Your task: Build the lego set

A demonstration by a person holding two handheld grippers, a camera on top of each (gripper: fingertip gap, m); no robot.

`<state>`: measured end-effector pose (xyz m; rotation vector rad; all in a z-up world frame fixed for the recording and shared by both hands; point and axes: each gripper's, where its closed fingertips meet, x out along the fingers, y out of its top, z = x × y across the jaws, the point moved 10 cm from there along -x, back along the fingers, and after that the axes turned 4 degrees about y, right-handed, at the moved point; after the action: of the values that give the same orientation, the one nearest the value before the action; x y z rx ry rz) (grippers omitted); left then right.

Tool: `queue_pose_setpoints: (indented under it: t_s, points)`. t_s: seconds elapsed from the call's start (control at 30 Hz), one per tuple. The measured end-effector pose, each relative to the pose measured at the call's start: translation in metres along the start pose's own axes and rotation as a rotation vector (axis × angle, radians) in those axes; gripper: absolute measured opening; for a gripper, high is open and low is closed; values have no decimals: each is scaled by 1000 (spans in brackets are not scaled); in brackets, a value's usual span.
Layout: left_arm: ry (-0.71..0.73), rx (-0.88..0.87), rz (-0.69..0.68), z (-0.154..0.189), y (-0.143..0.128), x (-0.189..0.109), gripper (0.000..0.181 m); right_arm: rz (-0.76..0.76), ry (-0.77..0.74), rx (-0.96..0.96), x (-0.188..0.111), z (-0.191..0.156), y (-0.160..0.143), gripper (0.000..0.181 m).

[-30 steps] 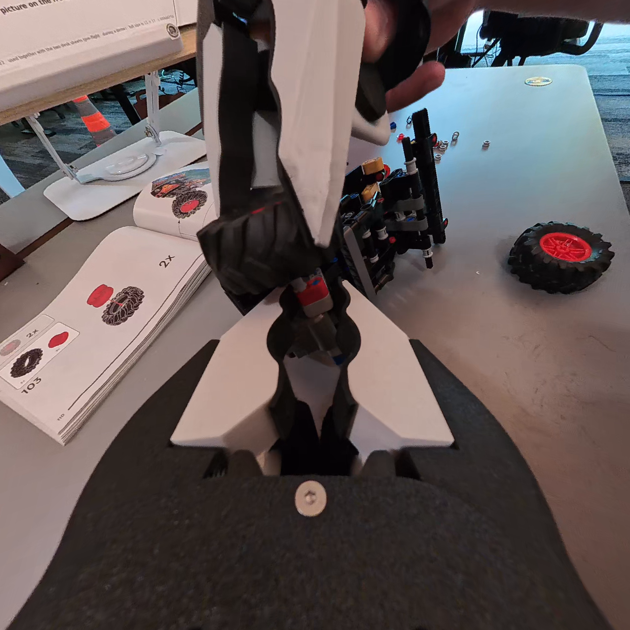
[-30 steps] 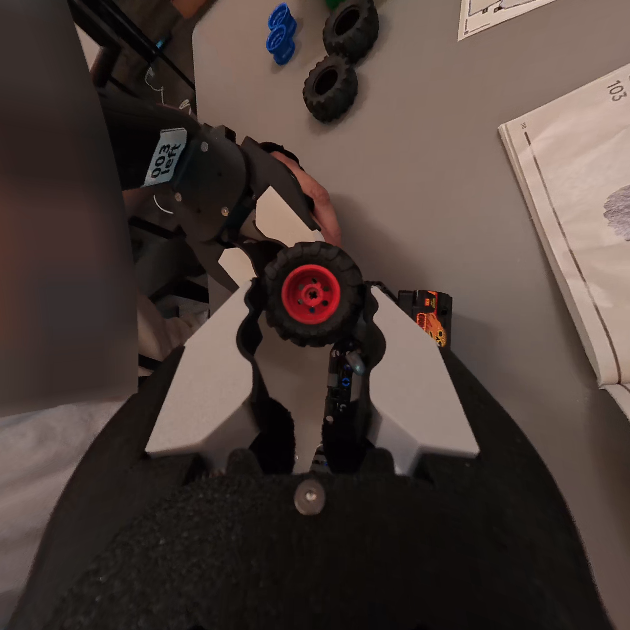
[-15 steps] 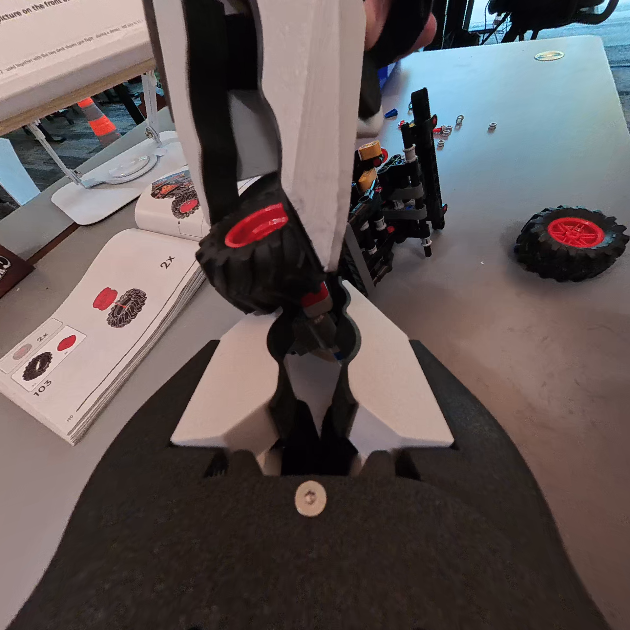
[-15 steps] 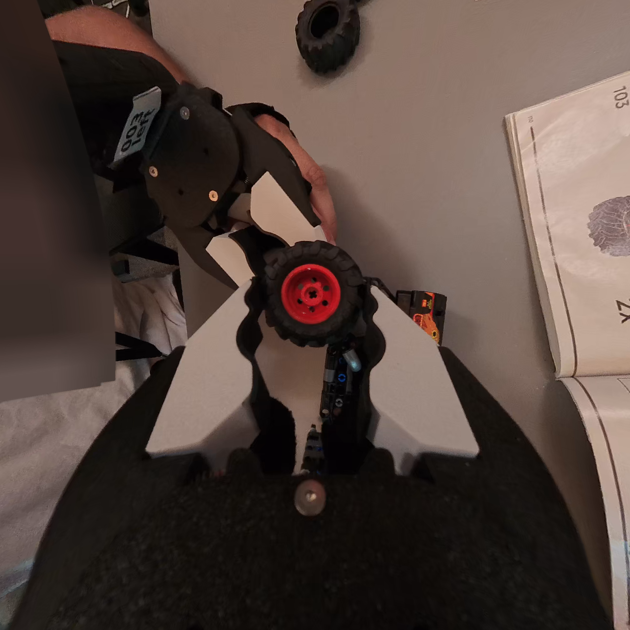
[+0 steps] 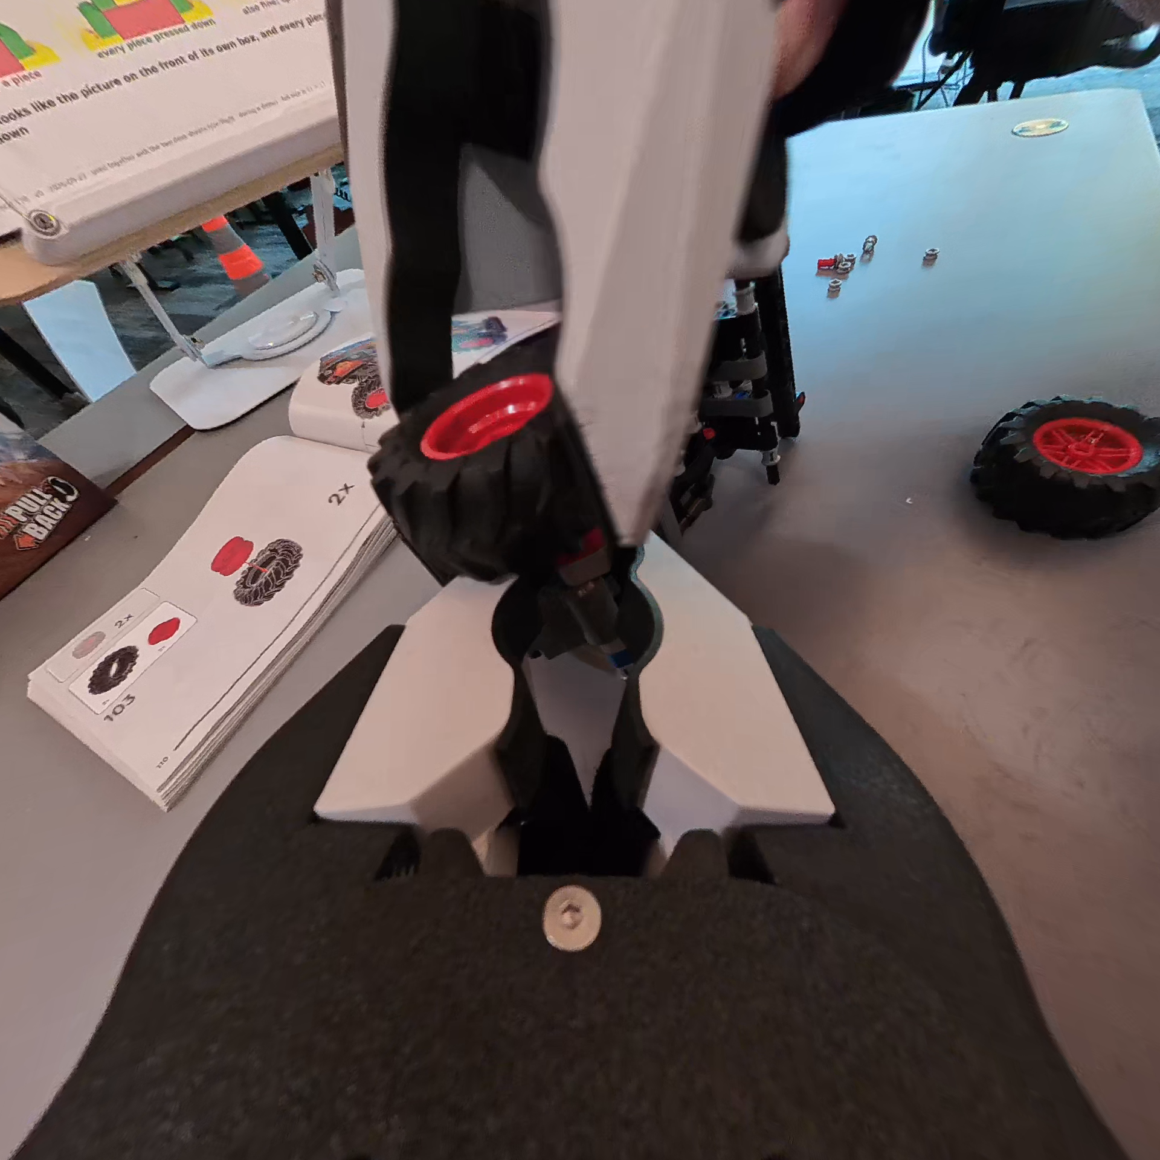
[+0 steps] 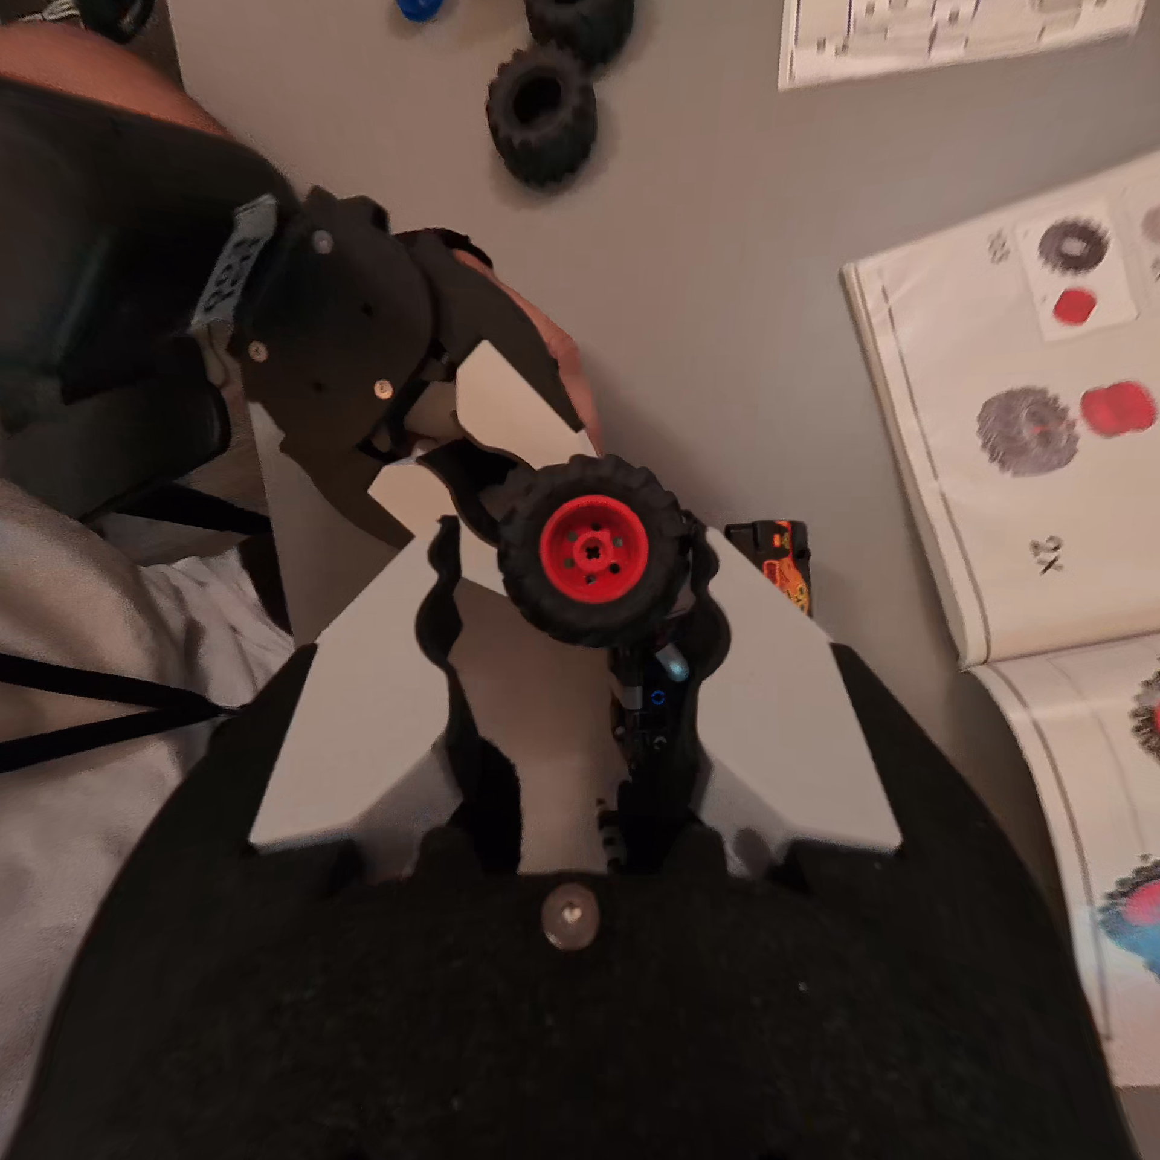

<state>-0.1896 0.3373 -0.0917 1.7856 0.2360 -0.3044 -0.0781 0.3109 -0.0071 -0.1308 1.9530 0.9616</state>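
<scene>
- Now the small wheel [image 6: 593, 552], a black rubber tyre on a red hub, is up in the air above the worktop [image 5: 941, 690], not lying on it. It sits at the end of the truck frame [image 6: 646, 709], just in front of both claws.
- We see the left gripper [image 5: 580, 621] pressed together on a small grey and red part at the end of that frame, pinching it firmly.
- Around the wheel is the right gripper [image 6: 577, 533]. One finger touches the tread, but on the other side a narrow gap seems to show, so we cannot tell if it really pinches.
- We judge the wheel to be light. Its tyre is soft and grippy, so it gives a little under pressure, while the hub is hard plastic.
- We think the best hold is across the tread, on two opposite sides, so that the hub hole stays free for the axle.
- The frame looks stiff but made of many pinned pieces, so a hard push or twist could pop some of them off.
- A second wheel [image 5: 1073, 464] lies near the right edge of the worktop, and the open booklet [image 5: 251, 596] near the left edge.
</scene>
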Motion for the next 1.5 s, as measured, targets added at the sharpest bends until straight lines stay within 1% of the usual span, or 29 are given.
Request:
queue_pose_setpoints:
  t_s: [0.07,0.1,0.13,0.17,0.2,0.4,0.5,0.6,0.63,0.67,0.73,0.83,0.87,1.0,1.07,1.23,1.37,1.47,1.5]
  points:
    - [-12,-4,-4,0,0,0,18,57,-68,-119,-7,-8,-5,76]
    - [-16,-3,-5,0,-1,0,18,97,-120,-177,-11,-11,-9,73]
    - [-19,-3,-6,0,-1,-1,18,138,-144,-239,-14,-16,-14,70]
    - [-20,-4,-7,0,-1,0,18,176,-163,-296,-17,-20,-19,62]
    - [-22,-3,-7,0,-1,-1,18,201,-192,-356,-19,-23,-25,60]
    - [-38,6,-19,2,-1,1,18,162,-539,-832,-5,-35,-54,55]
    - [-42,3,-24,1,-1,2,18,113,-619,-989,4,-36,-60,57]
    - [-45,-8,-32,0,-1,3,18,91,-614,-1079,15,-34,-65,52]
    - [-46,-13,-33,0,-1,3,18,80,-637,-1114,17,-33,-67,54]
    - [-50,-20,-35,-1,-1,3,18,84,-653,-1141,18,-35,-68,51]
    - [-57,-23,-38,-1,-2,3,17,57,-676,-1163,20,-38,-69,52]
    - [-47,1,-41,1,-2,3,17,65,-678,-1197,21,-39,-71,48]
    - [-43,9,-42,2,-2,3,17,71,-666,-1190,20,-38,-70,46]
    - [-34,46,-42,5,-2,3,17,35,-594,-1129,19,-36,-67,47]
    - [-35,63,-38,7,-2,3,17,11,-570,-1114,21,-36,-66,53]
    - [-47,56,-35,6,-2,4,17,2,-599,-1168,22,-35,-68,56]
    - [-68,32,-32,4,-1,4,17,11,-653,-1232,22,-43,-69,59]
    - [-72,28,-32,4,-1,4,17,-22,-667,-1232,26,-43,-67,62]
    - [-70,32,-35,4,-1,4,17,-30,-653,-1219,26,-43,-67,60]
